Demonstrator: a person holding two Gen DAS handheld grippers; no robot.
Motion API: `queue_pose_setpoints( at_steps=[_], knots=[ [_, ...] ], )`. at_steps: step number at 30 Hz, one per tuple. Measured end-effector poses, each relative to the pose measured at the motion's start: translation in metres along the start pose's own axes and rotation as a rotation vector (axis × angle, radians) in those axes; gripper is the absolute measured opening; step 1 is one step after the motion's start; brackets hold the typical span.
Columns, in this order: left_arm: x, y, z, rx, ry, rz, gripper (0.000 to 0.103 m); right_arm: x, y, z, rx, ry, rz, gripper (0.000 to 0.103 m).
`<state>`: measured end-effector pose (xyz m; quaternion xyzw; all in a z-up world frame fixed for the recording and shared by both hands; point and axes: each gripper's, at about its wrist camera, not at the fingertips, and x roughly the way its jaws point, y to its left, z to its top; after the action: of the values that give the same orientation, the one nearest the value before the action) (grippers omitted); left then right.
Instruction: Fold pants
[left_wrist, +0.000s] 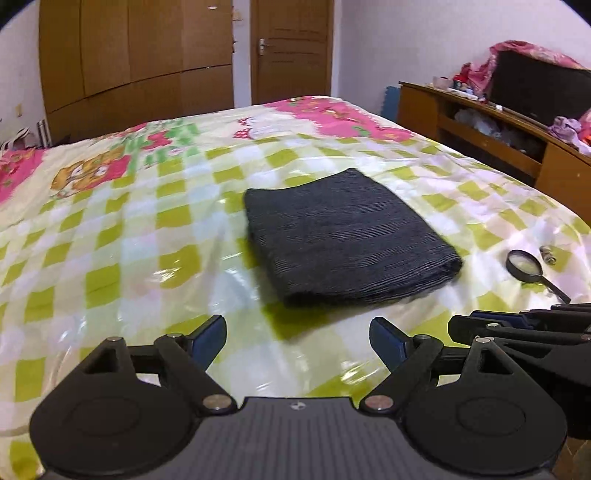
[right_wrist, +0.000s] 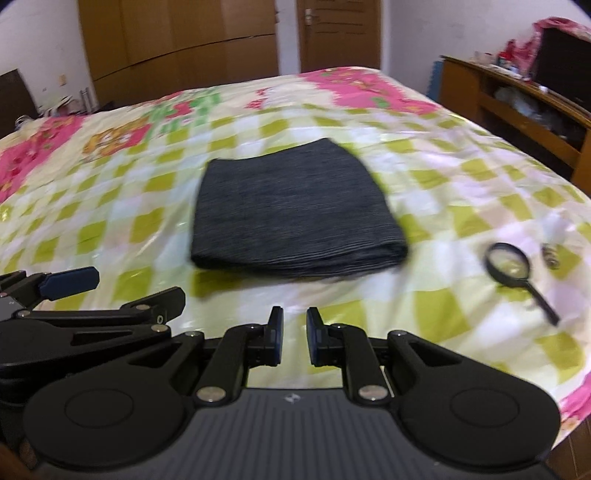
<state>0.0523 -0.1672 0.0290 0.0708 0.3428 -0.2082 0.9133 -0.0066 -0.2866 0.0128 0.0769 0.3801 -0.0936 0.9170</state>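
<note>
A wide bed (left_wrist: 110, 221) fills both views, and its cover is a shiny sheet of green and white checks, running into pink cartoon prints toward the far end. Behind it stands a brown wardrobe (left_wrist: 136, 48), and next to that one closed wooden door (left_wrist: 291, 48) with a metal handle. White walls all round. Along the right side runs a low wooden cabinet (left_wrist: 480, 122), cluttered on top, with pink cloth draped over a dark screen (left_wrist: 539, 81).

Now the count. One pair of pants (left_wrist: 347, 236), dark grey and ribbed, lies in the middle of the bed, already folded into a neat thick rectangle, with the layered edge facing the cameras. One black magnifying glass (left_wrist: 528, 267) lies flat on the cover to the right of the pants, well apart from them. Just beyond it sits one small metallic object (left_wrist: 548, 254), too small to identify.

Two tongs are in play, side by side at the near edge of the bed, both clear of the pants. The left tongs (left_wrist: 298, 338) are spread wide apart and hold nothing. The right tongs (right_wrist: 295, 338) have their blue pads drawn close, with a narrow gap showing between them, and nothing in that gap.
</note>
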Motion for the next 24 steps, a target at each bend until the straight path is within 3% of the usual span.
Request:
queue_pose_setpoints(
  at_steps=[9, 24],
  knots=[
    [0.010, -0.017, -0.002, 0.015, 0.014, 0.011, 0.095, 0.006, -0.027, -0.002, 0.026, -0.010, -0.023, 0.015],
    [0.013, -0.018, -0.005, 0.012, 0.026, 0.013, 0.095, 0.012, -0.029, -0.006, 0.028, 0.003, -0.022, 0.015]
  ],
)
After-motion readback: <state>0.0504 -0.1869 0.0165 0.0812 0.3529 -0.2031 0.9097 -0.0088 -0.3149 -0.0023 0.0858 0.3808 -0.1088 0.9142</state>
